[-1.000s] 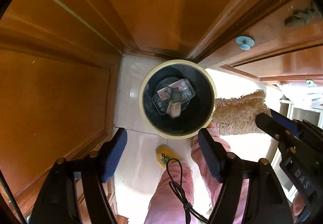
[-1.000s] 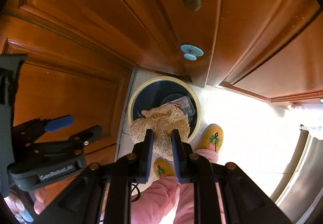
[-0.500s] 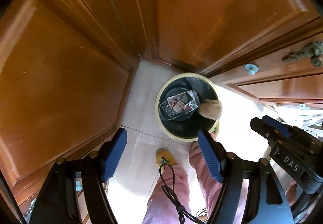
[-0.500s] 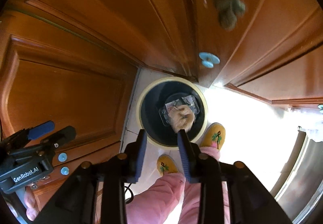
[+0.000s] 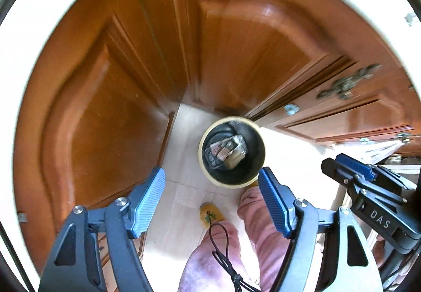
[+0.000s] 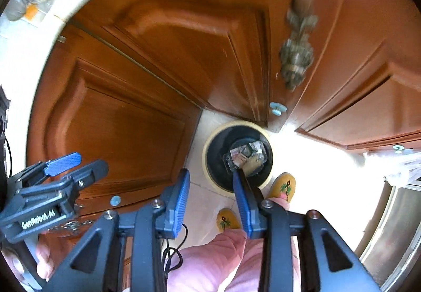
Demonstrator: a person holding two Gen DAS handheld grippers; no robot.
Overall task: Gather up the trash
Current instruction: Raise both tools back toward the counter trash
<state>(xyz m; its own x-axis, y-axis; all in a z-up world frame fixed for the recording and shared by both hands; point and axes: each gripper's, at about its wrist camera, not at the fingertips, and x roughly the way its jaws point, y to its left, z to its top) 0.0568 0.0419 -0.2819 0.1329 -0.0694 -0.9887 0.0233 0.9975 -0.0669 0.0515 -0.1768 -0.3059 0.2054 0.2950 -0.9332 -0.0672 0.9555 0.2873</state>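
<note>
The cream-rimmed trash bin (image 6: 238,156) is sitting on the floor at centre frame, holding a clear plastic tray (image 6: 246,156) and a tan scrap. The right gripper (image 6: 210,181) is hanging directly above it, jaws spread and empty; the left gripper (image 5: 211,184) is likewise gaping, holding nothing.

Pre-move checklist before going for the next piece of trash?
1. Right gripper empty: ok, jaws apart, nothing between them.
2. Left gripper empty: ok, jaws wide apart.
3. Trash in the bin: ok, clear plastic tray and a tan wad lie at the bottom, below the rim.
4. Nothing spilled beside the bin: ok on the floor tiles in view; far side hidden.
5. Cable free of the fingers: cannot tell, it hangs over the pink trouser leg near the left gripper.
6. Next trash item located: cannot tell, none in view.
</note>
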